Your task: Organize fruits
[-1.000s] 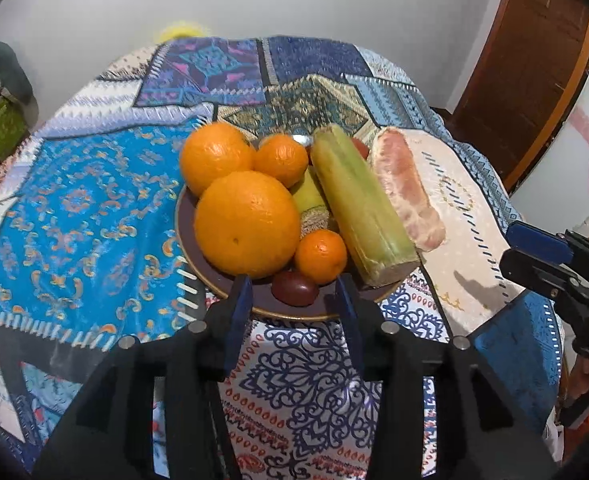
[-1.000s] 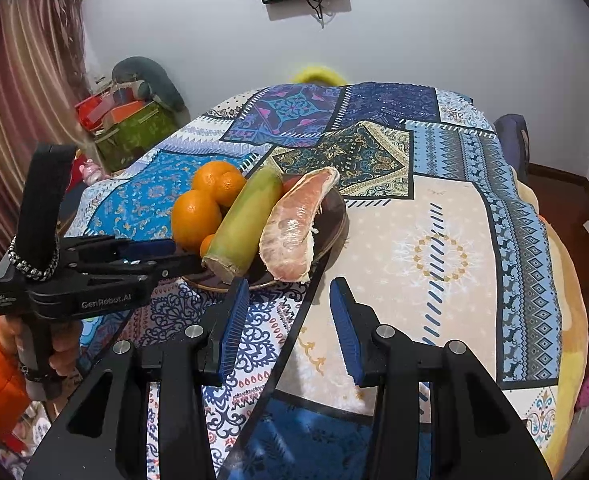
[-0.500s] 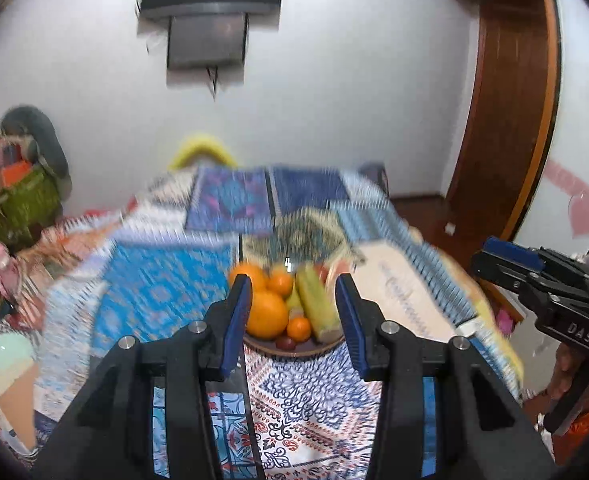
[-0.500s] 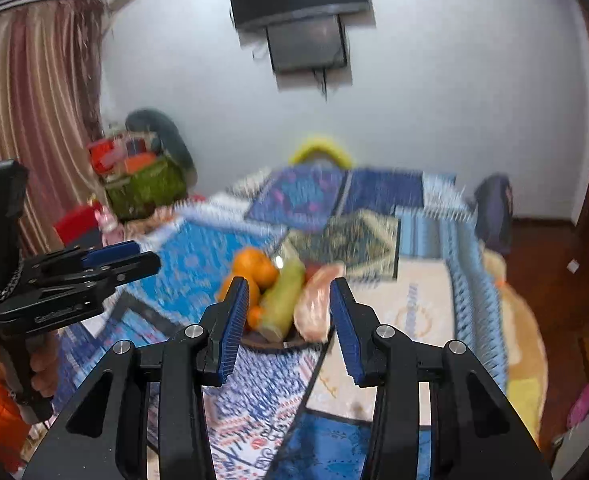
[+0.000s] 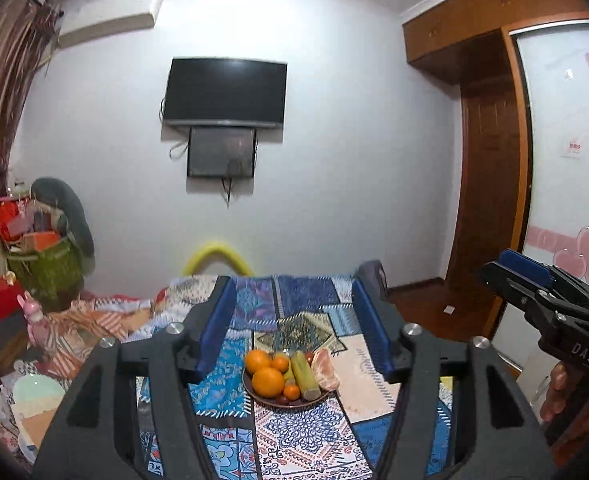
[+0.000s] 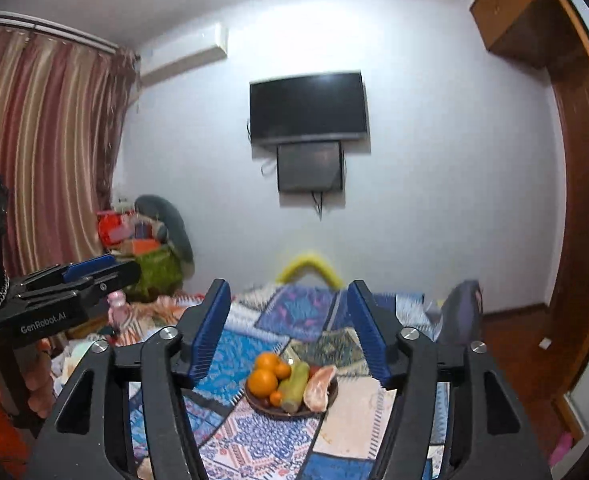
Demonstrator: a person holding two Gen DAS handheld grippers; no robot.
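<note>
Grippers: two; left gripper [image 5: 294, 328] and right gripper [image 6: 288, 326] are both held well above and short of the plate, pointing almost level.
Left gripper state: jaws opening, nothing between the blue pads, nothing grasped.
Right gripper state: jaws opening, nothing between the pads, nothing grasped.
Hands: two partly seen; left hand [image 6: 38, 384] with an orange sleeve at the edge of the right view, right hand [image 5: 554, 392] at the edge of the left view, both cut off.
Plate: one dark plate [image 5: 268, 401] on the patterned cloth [image 5: 302, 436], near its middle, seen between the jaws in both views.
Oranges: four counted; two large [image 5: 268, 381], two small, at the plate's left half.
Green stalk: one [image 5: 307, 376], lying lengthwise at the middle of the plate.
Pomelo piece: one peeled pink piece [image 5: 326, 372] at the right rim, just beside the stalk.
Dark small fruit: one [image 5: 281, 400] at the near rim, kind unclear.
Hard to make out: something red and something green-yellow behind the stalk, mostly hidden.
Screens: two on the wall; a TV [image 5: 224, 92] with a smaller dark panel under it.
Cut off: the cloth's near edge, behind the gripper bodies.
</note>
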